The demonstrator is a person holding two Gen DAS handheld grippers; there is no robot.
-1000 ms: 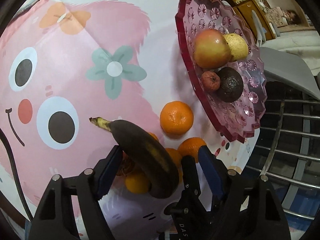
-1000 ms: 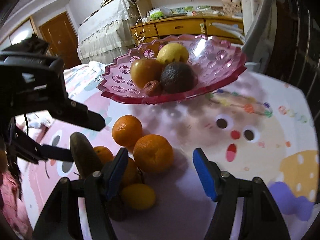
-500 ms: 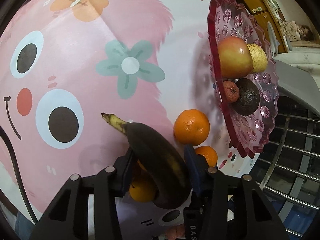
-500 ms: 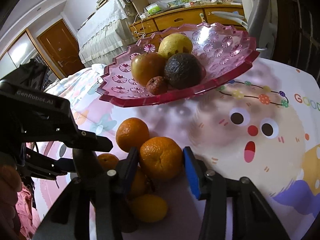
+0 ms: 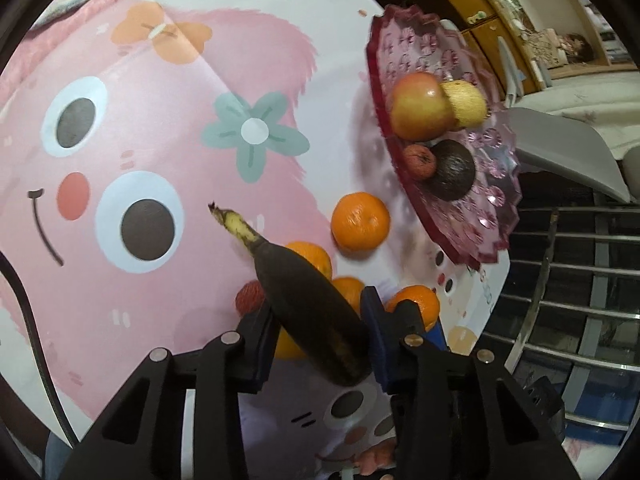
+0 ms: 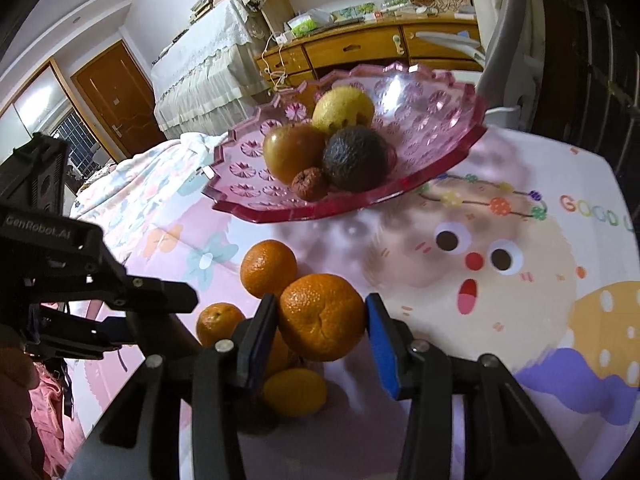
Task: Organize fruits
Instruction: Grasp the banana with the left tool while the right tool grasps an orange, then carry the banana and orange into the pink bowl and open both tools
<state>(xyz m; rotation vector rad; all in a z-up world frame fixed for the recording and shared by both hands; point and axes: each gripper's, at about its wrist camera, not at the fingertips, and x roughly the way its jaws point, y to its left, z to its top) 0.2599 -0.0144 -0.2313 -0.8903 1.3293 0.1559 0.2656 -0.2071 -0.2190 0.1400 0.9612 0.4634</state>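
1. blackened, overripe banana (image 5: 316,316) is likely soft and bruises easily; the left hand-held gripper (image 5: 320,336) is closing on its thick middle, above the tabletop (image 5: 168,80).
2. the right hand-held gripper (image 6: 322,320) clamps one orange (image 6: 322,316), firm and light, across its widest part.
3. counted: one banana, five oranges outside the pink glass bowl (image 6: 440,128), four fruits in the bowl.
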